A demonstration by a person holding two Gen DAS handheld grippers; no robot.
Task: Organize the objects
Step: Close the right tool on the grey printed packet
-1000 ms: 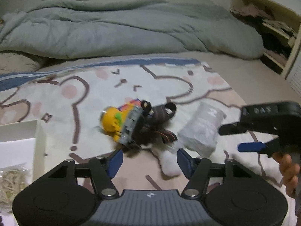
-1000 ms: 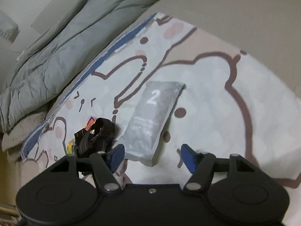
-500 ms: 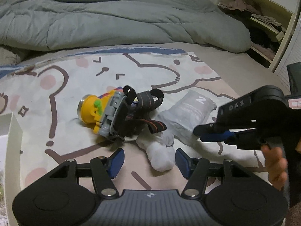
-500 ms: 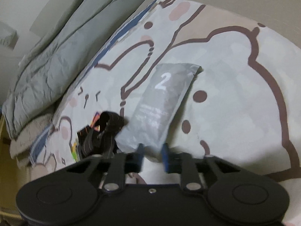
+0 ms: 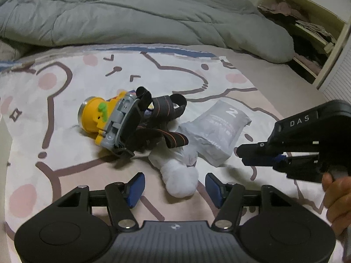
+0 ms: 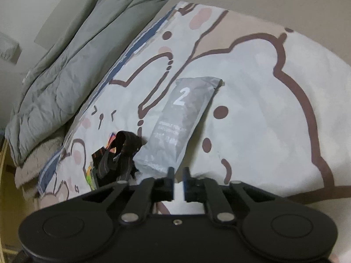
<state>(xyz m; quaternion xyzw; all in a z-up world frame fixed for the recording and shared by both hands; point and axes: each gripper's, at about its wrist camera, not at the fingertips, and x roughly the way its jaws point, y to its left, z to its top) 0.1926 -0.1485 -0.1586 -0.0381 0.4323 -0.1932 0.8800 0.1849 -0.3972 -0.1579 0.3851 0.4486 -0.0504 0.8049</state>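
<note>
A grey pouch [image 5: 221, 131] printed with a "2" lies on the bed, and it is also seen in the right wrist view [image 6: 184, 118]. My right gripper [image 6: 177, 172] has its jaws nearly together on the pouch's near corner, and they are opening slightly. From the left wrist view the right gripper [image 5: 238, 153] touches that corner, with a person's hand [image 5: 337, 197] behind it. My left gripper [image 5: 174, 186] is open, and a white soft bundle [image 5: 179, 179] lies just ahead between its fingertips, untouched. A yellow and grey headlamp [image 5: 103, 118] with black straps [image 6: 125, 151] rests left of the pouch.
The bear-print sheet [image 5: 65, 153] covers the bed. A grey duvet [image 5: 131, 17] is heaped along the far side. An open shelf with clothes [image 5: 307, 22] and a white louvred door [image 5: 337, 83] stand at the right.
My right gripper's jaws went from wide apart to nearly together on the pouch's near end. My left gripper sank closer to the white bundle, and a white box at the left left its view.
</note>
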